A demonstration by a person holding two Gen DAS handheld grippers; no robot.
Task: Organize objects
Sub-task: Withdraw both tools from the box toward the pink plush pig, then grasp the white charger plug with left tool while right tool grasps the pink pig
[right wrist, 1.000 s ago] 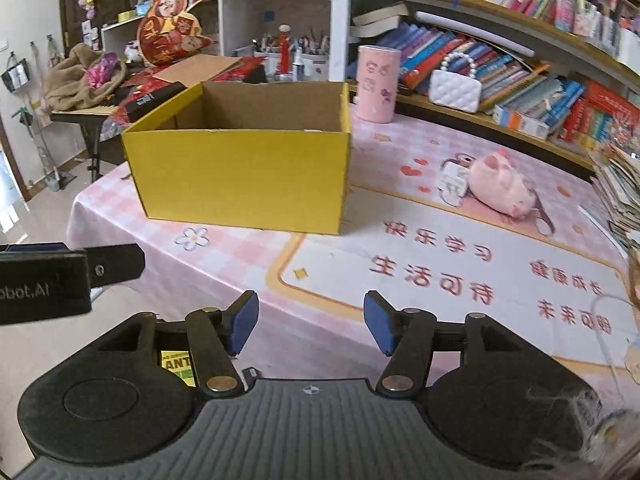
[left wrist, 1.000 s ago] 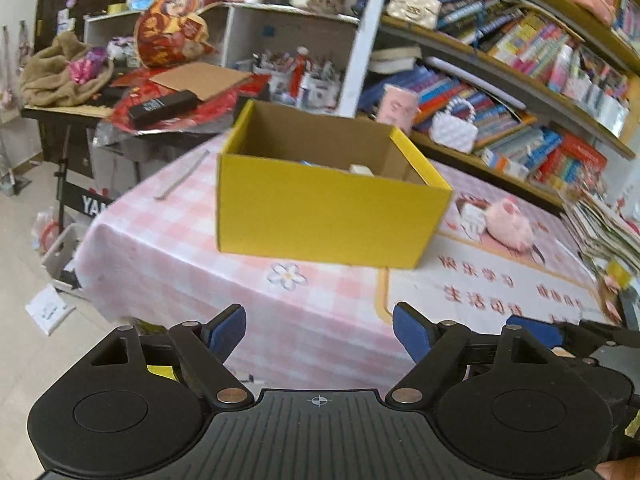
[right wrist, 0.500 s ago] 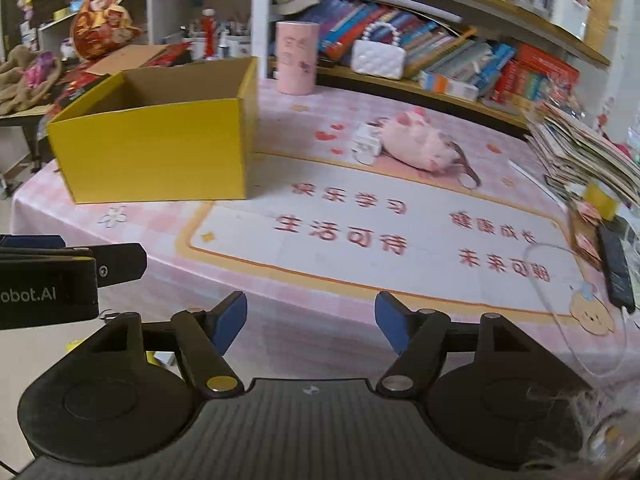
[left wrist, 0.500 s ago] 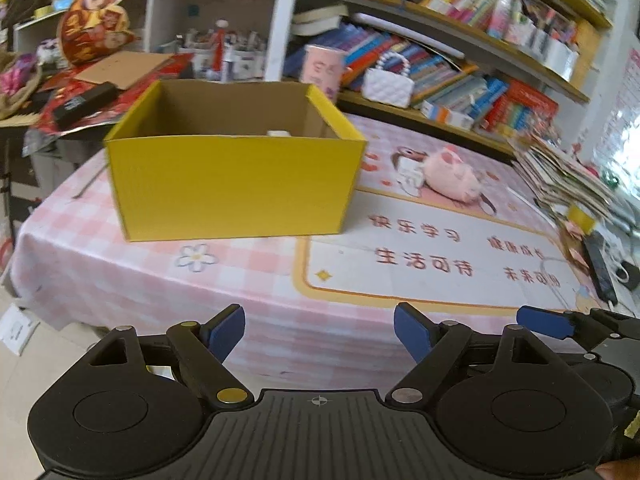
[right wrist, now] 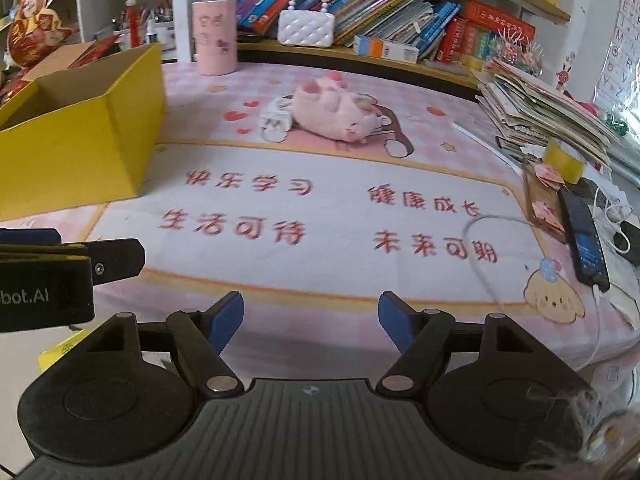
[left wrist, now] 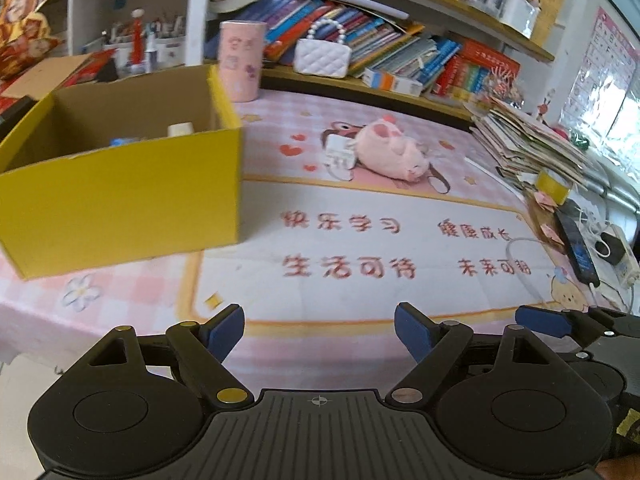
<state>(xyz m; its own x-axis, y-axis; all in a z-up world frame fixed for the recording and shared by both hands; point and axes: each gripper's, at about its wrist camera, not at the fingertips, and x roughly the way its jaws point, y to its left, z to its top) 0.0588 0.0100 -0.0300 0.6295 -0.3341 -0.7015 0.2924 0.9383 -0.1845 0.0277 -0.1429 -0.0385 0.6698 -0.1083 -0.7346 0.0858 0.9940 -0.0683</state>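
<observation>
— Two grippers, both off the near edge of the table (left wrist: 360, 240). What lies ahead of the left gripper (left wrist: 319, 334), starting at its left?

— Ahead and to its left stands the box (left wrist: 120, 196), yellow outside, brown inside, top open. Something white and something blue show over its near wall; I cannot tell what they are. Behind the box's right corner is a pink cup (left wrist: 241, 66), upright.

— And straight ahead?

— Across the printed mat, well ahead, a white charger (left wrist: 339, 156) lies touching the left end of the pig (left wrist: 390, 152), a pink plush on its side. Further right, a paper stack (left wrist: 528, 140), a tape roll (left wrist: 554, 184) near its base and a phone (left wrist: 580, 248) by the table's right edge.

— Its fingers?

— Spread wide, blue pads apart, nothing between them.

— Now the right gripper (right wrist: 311, 320).

— Far to its left sits the box (right wrist: 84, 128); the other tool's black body juts in just left of it. Ahead, slightly left of centre, the charger (right wrist: 276, 120) lies against the pig (right wrist: 336, 110). The cup (right wrist: 214, 36) stands beyond them, left. To the right are the stack (right wrist: 540, 112), roll (right wrist: 564, 160) and phone (right wrist: 586, 240).

— Fingers?

— Spread as well — empty, hanging short of the mat.
</observation>
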